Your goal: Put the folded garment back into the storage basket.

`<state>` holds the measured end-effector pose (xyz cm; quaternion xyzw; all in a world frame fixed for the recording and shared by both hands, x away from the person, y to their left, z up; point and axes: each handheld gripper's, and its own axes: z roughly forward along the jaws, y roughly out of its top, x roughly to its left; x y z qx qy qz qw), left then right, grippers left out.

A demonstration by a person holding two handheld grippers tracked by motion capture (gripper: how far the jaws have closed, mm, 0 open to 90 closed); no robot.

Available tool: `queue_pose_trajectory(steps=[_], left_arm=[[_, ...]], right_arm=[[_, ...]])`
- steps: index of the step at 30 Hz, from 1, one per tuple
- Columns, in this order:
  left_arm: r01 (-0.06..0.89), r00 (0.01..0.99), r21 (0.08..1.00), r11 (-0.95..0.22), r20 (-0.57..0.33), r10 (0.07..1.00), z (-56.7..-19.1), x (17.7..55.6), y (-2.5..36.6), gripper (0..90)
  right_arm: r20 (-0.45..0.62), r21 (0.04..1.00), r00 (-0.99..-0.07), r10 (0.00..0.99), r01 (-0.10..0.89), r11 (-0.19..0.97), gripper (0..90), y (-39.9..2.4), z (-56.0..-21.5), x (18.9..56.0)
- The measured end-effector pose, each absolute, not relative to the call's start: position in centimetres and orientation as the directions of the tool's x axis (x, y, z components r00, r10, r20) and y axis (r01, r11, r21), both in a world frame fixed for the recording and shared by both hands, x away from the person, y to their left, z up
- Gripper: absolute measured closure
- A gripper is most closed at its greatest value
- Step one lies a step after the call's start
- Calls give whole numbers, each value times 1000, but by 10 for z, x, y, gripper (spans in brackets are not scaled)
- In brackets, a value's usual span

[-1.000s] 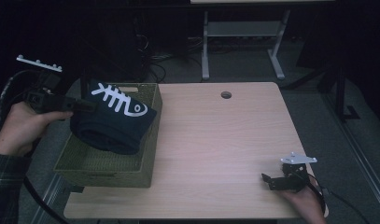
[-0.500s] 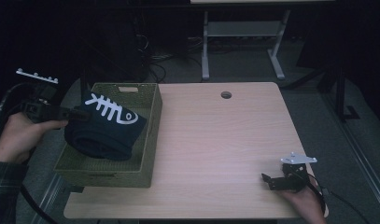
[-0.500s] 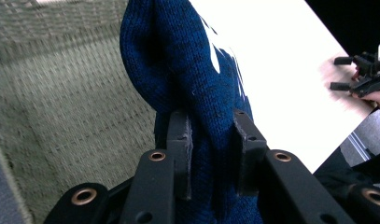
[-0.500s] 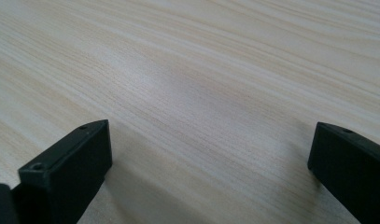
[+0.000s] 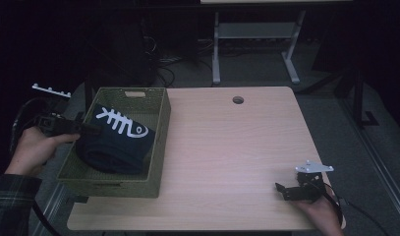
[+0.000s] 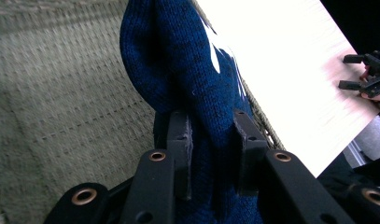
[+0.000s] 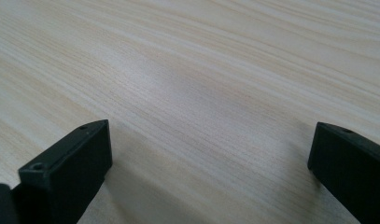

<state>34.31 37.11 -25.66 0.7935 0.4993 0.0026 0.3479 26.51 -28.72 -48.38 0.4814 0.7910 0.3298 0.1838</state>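
A folded dark blue knit garment (image 5: 116, 141) with a white fishbone print lies partly inside a green woven basket (image 5: 160, 142) at the table's left. My left gripper (image 5: 92, 129) reaches over the basket's left rim and is shut on the garment's edge. In the left gripper view the blue knit (image 6: 192, 84) is pinched between the two black pads (image 6: 180, 154). My right gripper (image 5: 280, 189) rests low at the table's front right corner, open, with bare wood (image 7: 206, 116) between its jaws.
The light wooden table (image 5: 237, 147) has a round cable hole (image 5: 238, 100) near its far edge. A white desk frame (image 5: 256, 44) stands behind the table on the carpet. Cables trail on the floor at the back left.
My left gripper has sunk with the blue garment, which now sits lower in the basket. The right gripper has stayed where it was.
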Motion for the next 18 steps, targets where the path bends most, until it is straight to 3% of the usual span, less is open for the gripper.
queue_pose_trajectory(steps=[10, 18], left_arm=[[822, 470, 520, -234, -387, 793, -290, 351, 374, 728], [839, 441, 487, -245, -344, 829, -317, 359, 377, 727]], right_arm=[[25, 698, -470, 882, 640, 321, 0, -287, -484, 265], [25, 698, -470, 882, 640, 321, 0, -287, -484, 265]])
